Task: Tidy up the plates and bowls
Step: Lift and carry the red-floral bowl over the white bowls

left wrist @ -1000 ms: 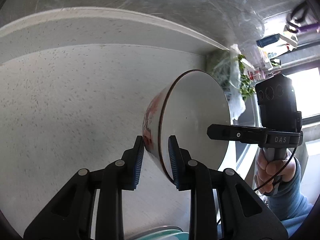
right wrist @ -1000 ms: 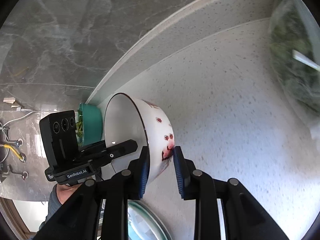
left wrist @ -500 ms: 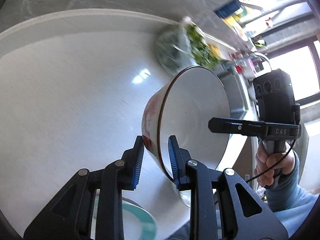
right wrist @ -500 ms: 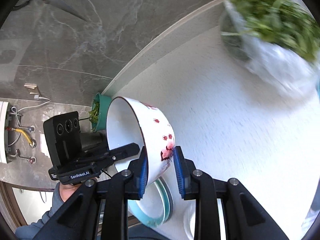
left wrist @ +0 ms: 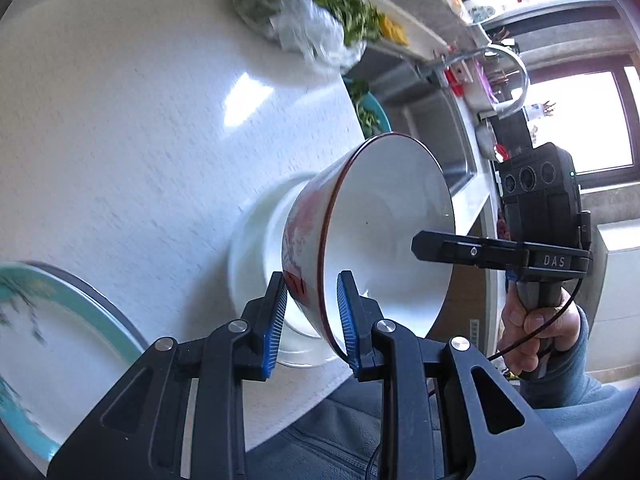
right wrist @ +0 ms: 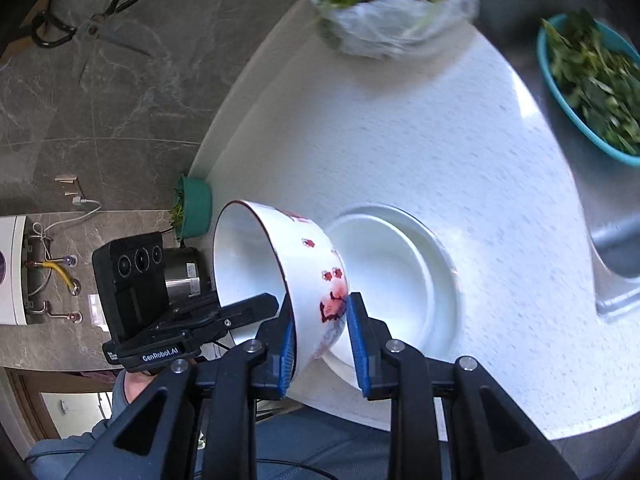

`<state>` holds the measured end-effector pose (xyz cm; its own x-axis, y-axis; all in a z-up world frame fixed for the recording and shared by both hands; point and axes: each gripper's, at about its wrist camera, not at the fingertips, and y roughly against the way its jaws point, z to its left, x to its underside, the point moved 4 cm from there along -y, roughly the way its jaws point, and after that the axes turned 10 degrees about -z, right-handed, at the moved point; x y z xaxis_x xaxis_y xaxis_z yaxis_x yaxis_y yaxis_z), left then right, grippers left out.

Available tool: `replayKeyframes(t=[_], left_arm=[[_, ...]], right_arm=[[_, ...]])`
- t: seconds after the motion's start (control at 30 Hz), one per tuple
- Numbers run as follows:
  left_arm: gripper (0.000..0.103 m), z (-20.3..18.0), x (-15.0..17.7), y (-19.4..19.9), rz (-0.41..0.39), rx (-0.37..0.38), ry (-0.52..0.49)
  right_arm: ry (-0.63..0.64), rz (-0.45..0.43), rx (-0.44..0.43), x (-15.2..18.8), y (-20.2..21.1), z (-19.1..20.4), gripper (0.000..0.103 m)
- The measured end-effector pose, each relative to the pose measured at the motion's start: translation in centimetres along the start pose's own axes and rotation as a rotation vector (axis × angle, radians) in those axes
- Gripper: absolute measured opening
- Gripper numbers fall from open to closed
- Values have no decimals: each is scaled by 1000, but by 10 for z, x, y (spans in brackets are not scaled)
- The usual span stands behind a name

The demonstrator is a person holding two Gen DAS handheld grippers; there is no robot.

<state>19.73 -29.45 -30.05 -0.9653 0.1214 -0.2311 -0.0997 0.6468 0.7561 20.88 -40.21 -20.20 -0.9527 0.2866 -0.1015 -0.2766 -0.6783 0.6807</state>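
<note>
A white bowl with red flower marks and a dark red rim (left wrist: 384, 232) is held up between both grippers, tilted on its side. My left gripper (left wrist: 312, 316) is shut on one side of its rim. My right gripper (right wrist: 322, 330) is shut on the opposite side of the rim; the bowl also shows in the right wrist view (right wrist: 280, 276). Right below it a plain white bowl (right wrist: 396, 280) sits upright on the white counter; it also shows in the left wrist view (left wrist: 260, 256). A white plate with a teal rim (left wrist: 52, 344) lies at the left.
A plastic bag of greens (right wrist: 388, 4) lies at the back of the counter (right wrist: 400, 128). A teal bowl of greens (right wrist: 592, 80) sits by the steel sink (left wrist: 440, 120). A small teal pot (right wrist: 194, 206) stands by the grey stone wall. The counter's front edge is close to my body.
Both grippers have carried the flowered bowl back from the wall toward the counter's front. The white bowl and the teal-rimmed plate have come into view below it.
</note>
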Motion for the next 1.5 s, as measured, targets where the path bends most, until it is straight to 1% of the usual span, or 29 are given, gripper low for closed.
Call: replayKeyframes(t=[0.17,0.3,0.4,0.43,0.5,0.73,0.77,0.93,1.07,1.13,1.23,1.27,1.33,1.37,1.5], left_arm=[[23,-5,13,-13,9,-26,11],[23,-10,20,-24,12,-54,28],[23,-8,19,-27,12,-85,29],[23,-10,11,-36,14,-95,29],[23,-10,14,-40,18,-109,33],[24,-1,11,-47,4,-124,71],[25,-1,10,-47,0,-126,74],[25,3,10,-44,-27,-128,92],[25,3,10,-42,-33,-141,90],[25,2,11,-42,-38,-149,85],[25,1,11,-42,-44,-158,76],[25,1,12,-42,-45,-162,74],[26,1,12,-42,-50,-165,75],[26,1,12,-42,-50,-164,76],[26,0,12,-42,-50,-173,62]], right_arm=[[-10,6,12,8,-1,-18,27],[13,21,32,12,-2,-25,26],[38,33,54,11,-6,-26,26],[44,35,58,10,-7,-26,25],[54,44,71,9,-11,-28,25],[107,60,110,7,-18,-24,23],[128,62,127,7,-19,-21,23],[260,58,221,15,-22,-9,22],[369,51,292,22,-25,0,22],[401,47,311,25,-25,2,22],[421,47,330,28,-26,4,22],[419,50,330,29,-28,6,25],[381,61,301,29,-29,6,32],[368,65,289,29,-28,5,32],[370,71,292,30,-27,4,31]])
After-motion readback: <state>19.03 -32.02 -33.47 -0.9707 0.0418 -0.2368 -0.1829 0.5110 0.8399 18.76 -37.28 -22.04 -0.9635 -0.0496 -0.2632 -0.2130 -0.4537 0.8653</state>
